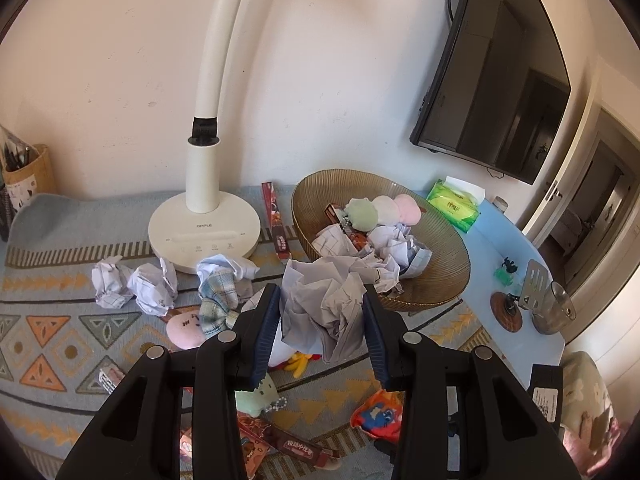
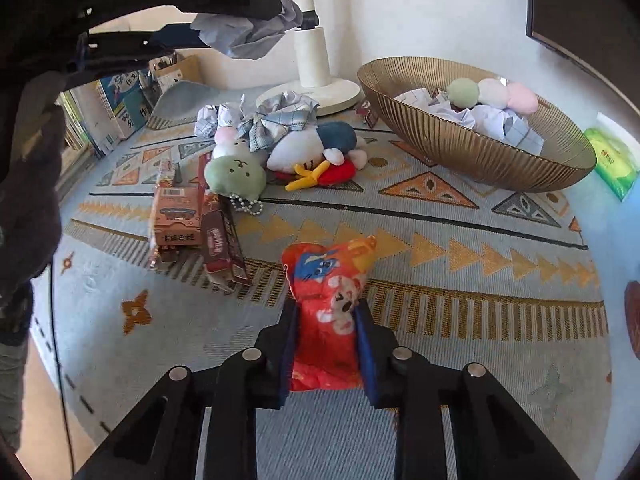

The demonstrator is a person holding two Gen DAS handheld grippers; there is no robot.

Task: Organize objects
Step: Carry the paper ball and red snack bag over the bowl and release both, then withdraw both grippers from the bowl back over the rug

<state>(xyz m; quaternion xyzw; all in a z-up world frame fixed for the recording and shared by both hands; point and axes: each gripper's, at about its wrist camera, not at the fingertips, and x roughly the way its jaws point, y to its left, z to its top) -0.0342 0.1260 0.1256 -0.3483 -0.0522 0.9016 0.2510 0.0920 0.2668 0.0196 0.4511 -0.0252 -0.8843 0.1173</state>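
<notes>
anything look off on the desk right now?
Mostly clutter: crumpled paper balls, plush toys and snack boxes lie loose on the mat outside the gold bowl. Nothing looks spilled or broken.

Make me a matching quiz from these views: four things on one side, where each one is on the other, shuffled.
Things:
1. crumpled grey paper ball
2. red-orange snack packet
3. three pastel plush balls
4. green tissue pack

Places:
A. in the ribbed gold bowl
B. on the blue surface beside the bowl
C. in the left hand-held gripper
D. in the right hand-held gripper

Pairs: 1-C, 2-D, 3-A, 4-B
</notes>
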